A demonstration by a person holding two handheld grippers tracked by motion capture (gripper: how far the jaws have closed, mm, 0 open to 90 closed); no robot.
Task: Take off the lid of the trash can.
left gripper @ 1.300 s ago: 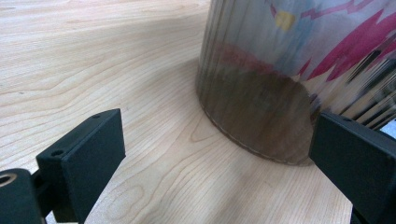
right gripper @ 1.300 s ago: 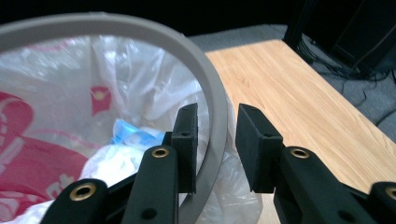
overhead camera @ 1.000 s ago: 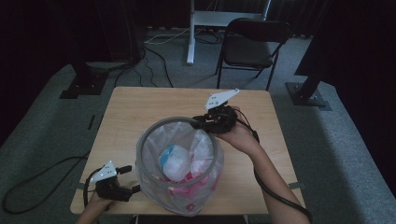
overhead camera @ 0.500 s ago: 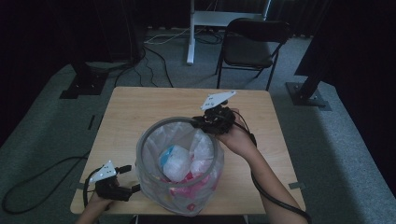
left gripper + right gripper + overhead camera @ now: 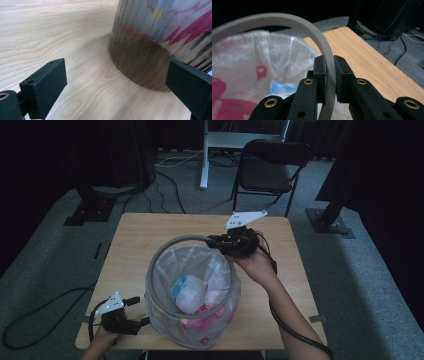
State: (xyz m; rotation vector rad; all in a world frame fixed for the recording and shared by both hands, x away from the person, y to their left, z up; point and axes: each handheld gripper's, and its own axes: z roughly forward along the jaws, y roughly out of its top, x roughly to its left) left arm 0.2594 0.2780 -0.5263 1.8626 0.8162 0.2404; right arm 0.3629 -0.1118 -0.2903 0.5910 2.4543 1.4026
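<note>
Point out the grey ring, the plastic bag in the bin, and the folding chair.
grey ring (image 5: 287,20), right gripper view, top of its arc.
plastic bag (image 5: 222,275), high view, its far inner wall.
folding chair (image 5: 265,181), high view, its seat.

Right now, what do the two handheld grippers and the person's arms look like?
Both are black two-jaw units. The left gripper and right gripper each carry a pale grey three-cornered plate on top and trail a thick black cable. The fingers are flat, blocky black pads with small holes; brass-coloured rivets mark the linkage. Forearms are bare, no sleeves visible.
</note>
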